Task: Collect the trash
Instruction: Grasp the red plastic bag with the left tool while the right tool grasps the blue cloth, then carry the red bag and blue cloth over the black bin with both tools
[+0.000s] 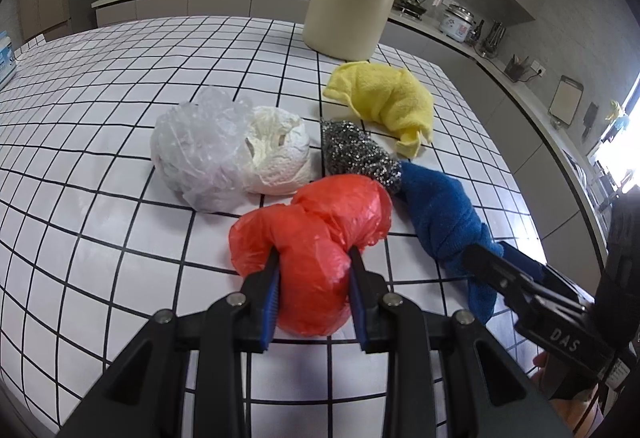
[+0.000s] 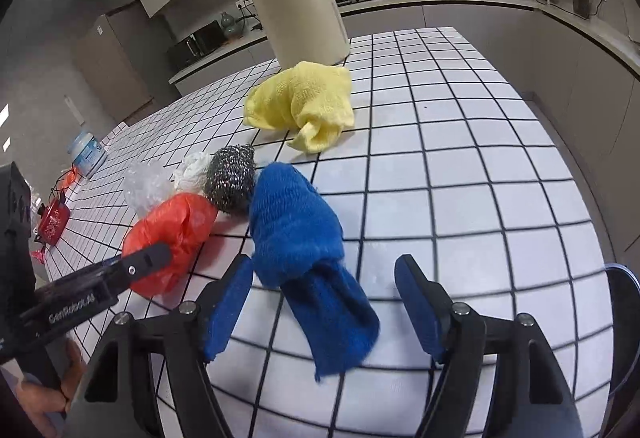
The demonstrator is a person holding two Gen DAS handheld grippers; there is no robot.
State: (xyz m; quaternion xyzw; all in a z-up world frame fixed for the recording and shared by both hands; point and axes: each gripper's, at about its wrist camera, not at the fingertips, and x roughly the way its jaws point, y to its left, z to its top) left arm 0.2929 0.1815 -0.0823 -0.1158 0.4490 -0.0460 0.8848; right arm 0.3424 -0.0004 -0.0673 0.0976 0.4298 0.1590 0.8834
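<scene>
Down on the white tiled counter (image 1: 100, 198), the crumpled red plastic bag (image 1: 316, 238) sat squeezed between the narrow jaws of the left gripper (image 1: 314, 258), its pads pressing into both sides of the bag's near end. Just behind it lay a clear plastic bag (image 1: 196, 154) touching a wad of white paper (image 1: 280, 154), and a steel scourer (image 1: 356, 154) touched the red bag's far edge. To the right, a blue cloth (image 2: 296, 222) lay with its tail between the wide-spread jaws of the right gripper (image 2: 324, 294), neither pad pressing on it. Farther back rested a yellow cloth (image 2: 304, 98), and beyond that stood a cream jug (image 2: 296, 10).
</scene>
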